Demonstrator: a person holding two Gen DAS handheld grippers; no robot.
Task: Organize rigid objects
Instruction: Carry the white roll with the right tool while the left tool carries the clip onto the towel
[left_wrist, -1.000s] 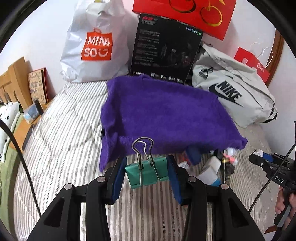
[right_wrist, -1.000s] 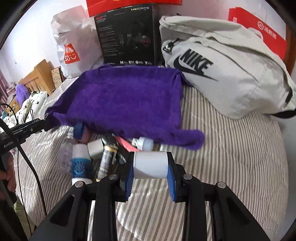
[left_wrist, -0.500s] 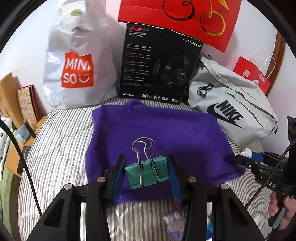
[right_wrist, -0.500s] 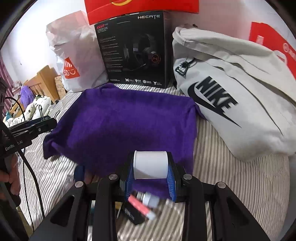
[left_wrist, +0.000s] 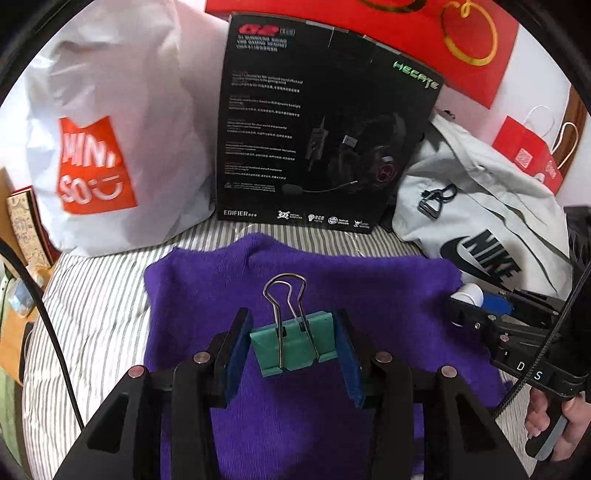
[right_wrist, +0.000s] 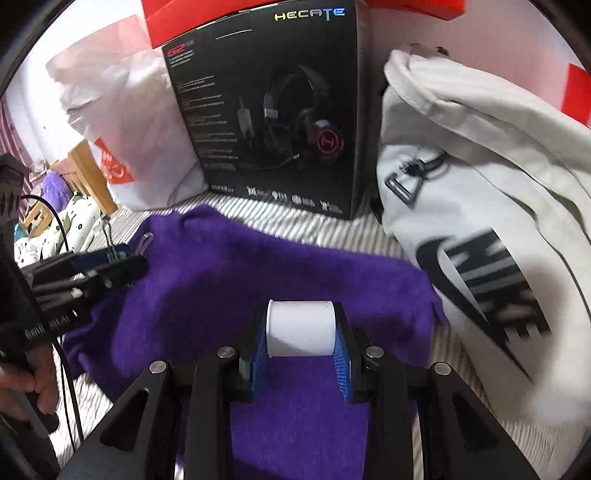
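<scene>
Left wrist view shows the left hand-held gripper (left_wrist: 293, 345) clamped on a green binder clip (left_wrist: 293, 343), its blue pads pressing the clip's two flat sides so the wire handles stand free and point forward. That hold keeps the springy handles clear of the pads, which I judge makes for a clean release. The clip hangs above the middle of a purple cloth (left_wrist: 221, 295) spread flat on the striped bed (left_wrist: 96, 295); the cloth looks to be the sorting spot.

In the right wrist view, the right hand-held gripper (right_wrist: 301, 334) grips a white cylinder (right_wrist: 301, 328) across its flat ends, axis level, so it cannot roll out. It too hovers over the cloth, nearer the right edge.

Beyond the cloth's far edge, a black headset box (left_wrist: 325, 122), a white shopping bag (left_wrist: 110, 140) and a grey Nike bag (left_wrist: 480, 206) lean along the bed's far edge, leaving the cloth itself open for setting both items down.
</scene>
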